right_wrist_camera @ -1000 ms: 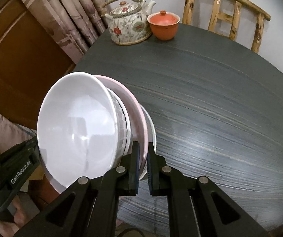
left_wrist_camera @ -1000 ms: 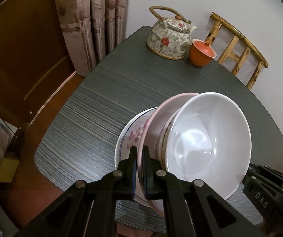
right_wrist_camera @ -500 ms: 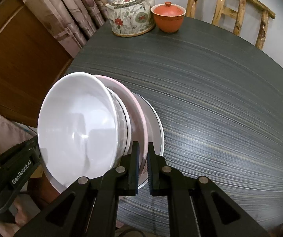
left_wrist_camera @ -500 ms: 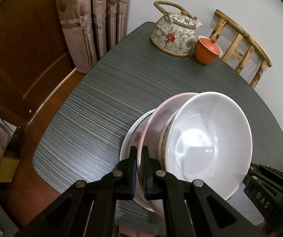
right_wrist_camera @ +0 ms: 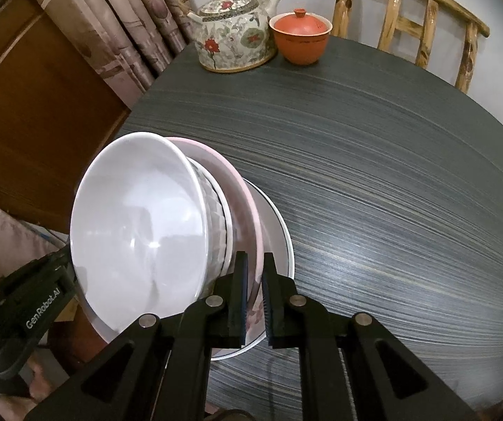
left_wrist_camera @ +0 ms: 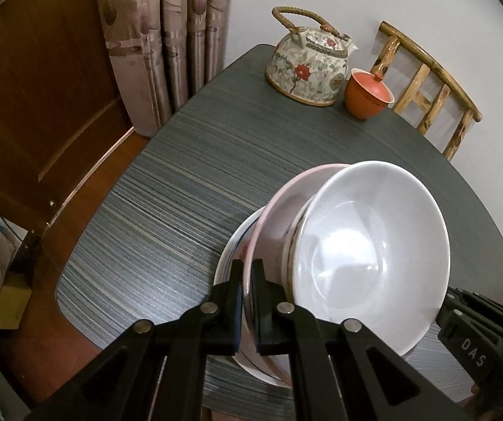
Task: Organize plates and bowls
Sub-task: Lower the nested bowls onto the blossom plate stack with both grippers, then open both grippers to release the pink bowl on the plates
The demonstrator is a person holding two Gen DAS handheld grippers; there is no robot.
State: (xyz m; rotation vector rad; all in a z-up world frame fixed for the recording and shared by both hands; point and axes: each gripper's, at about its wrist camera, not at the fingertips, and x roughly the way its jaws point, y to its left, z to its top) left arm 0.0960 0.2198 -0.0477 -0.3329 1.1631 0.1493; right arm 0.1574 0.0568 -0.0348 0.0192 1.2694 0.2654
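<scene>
I've got the bowl (left_wrist_camera: 370, 245) nested on the pink plate (left_wrist_camera: 279, 207), over the bottom plate (right_wrist_camera: 279, 231) at the table's (right_wrist_camera: 391, 175) near-left edge. Teapot (right_wrist_camera: 233, 38) far, lidded cup (right_wrist_camera: 302, 38) right of it, chair (right_wrist_camera: 409, 17) behind.

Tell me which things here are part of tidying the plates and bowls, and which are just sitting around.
Part of the job:
- pink plate, clamped at its rim by the left hand-held gripper and the right hand-held gripper
- white bowl, nested on it with a patterned bowl under it
- white plate with blue rim, beneath the pink one

Just sitting around:
- floral teapot
- orange lidded cup
- bamboo chair
</scene>
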